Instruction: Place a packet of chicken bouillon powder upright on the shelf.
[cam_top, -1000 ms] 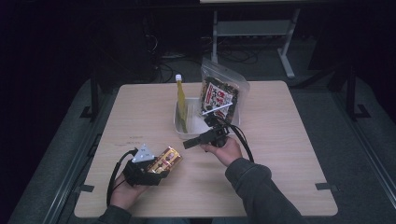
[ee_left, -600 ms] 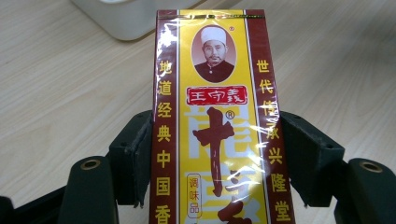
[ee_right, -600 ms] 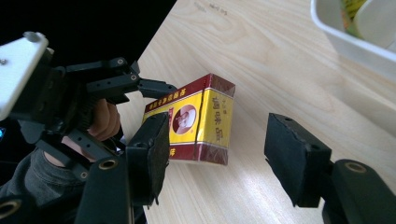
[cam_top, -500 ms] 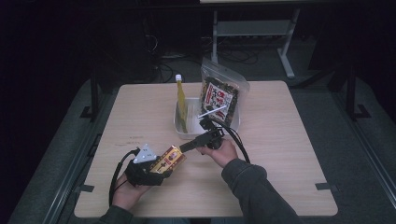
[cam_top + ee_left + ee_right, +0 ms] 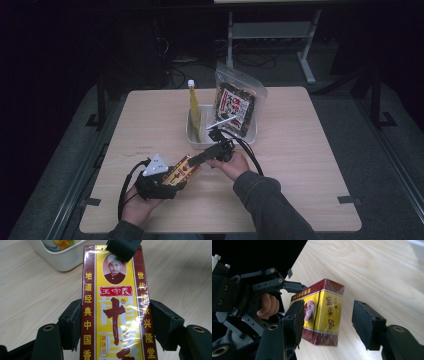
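Left fingers clamp the red-and-yellow spice box; right fingers, just closing, straddle its end untouched.

Left tool low at near left, jaws clamped, pointing far-right. Right tool reaches in from right, jaws just closing, one pad touching, other apart. Both forearms enter from near edge.

Both hand-held units are matt black. The left gripper carries a grey three-cornered plate on top and trails a black cable looping past the wrist. The right gripper trails twin black cables. Jaws end in blocky black pads on linkage arms with brass-coloured pivot bushes. The right forearm wears a dark grey sleeve.
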